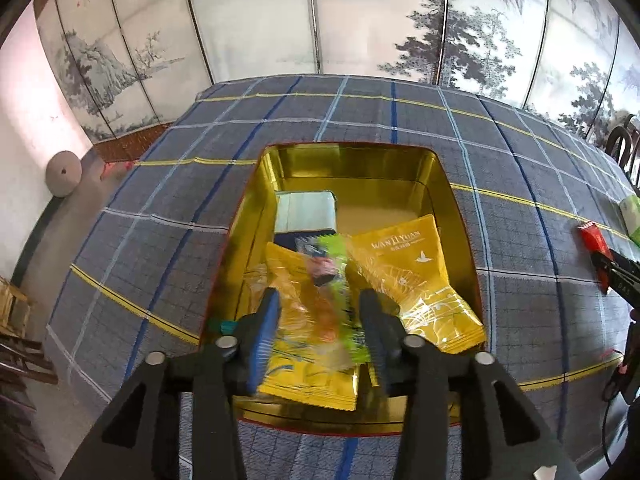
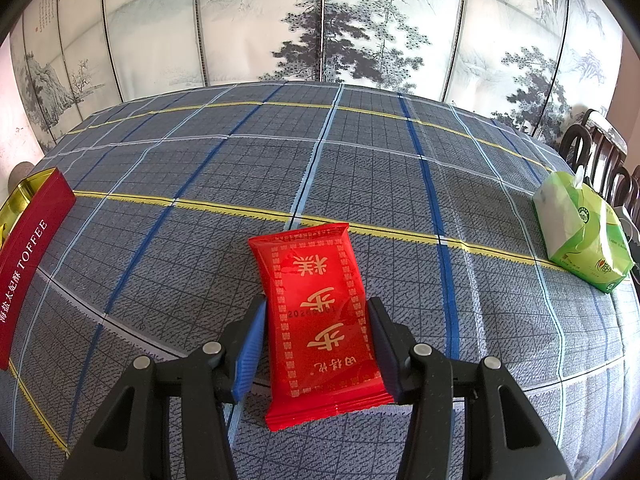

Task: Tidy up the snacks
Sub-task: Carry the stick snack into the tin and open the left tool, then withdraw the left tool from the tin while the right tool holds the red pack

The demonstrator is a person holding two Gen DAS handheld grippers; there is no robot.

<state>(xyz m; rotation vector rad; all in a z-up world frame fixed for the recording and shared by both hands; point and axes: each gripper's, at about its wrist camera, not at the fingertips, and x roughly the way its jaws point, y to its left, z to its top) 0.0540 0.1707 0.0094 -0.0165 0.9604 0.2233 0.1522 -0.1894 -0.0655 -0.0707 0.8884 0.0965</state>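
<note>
In the left wrist view a gold-lined tin point(image 1: 352, 162) sits on the checked tablecloth and holds two yellow packets point(image 1: 412, 276), a pale green box point(image 1: 306, 210) and a dark blue packet. My left gripper point(image 1: 320, 316) hangs open over the tin, with a blurred clear and green wrapped snack point(image 1: 332, 280) loose between its fingers. In the right wrist view my right gripper point(image 2: 318, 320) closes on both sides of a red snack packet point(image 2: 316, 304) with gold characters, which lies on the cloth.
The tin's red side marked TOFFEE point(image 2: 28, 256) is at the far left of the right wrist view. A green tissue pack point(image 2: 580, 228) lies at the right table edge, with dark chairs point(image 2: 600, 156) behind. A painted folding screen point(image 2: 320, 20) stands behind the table.
</note>
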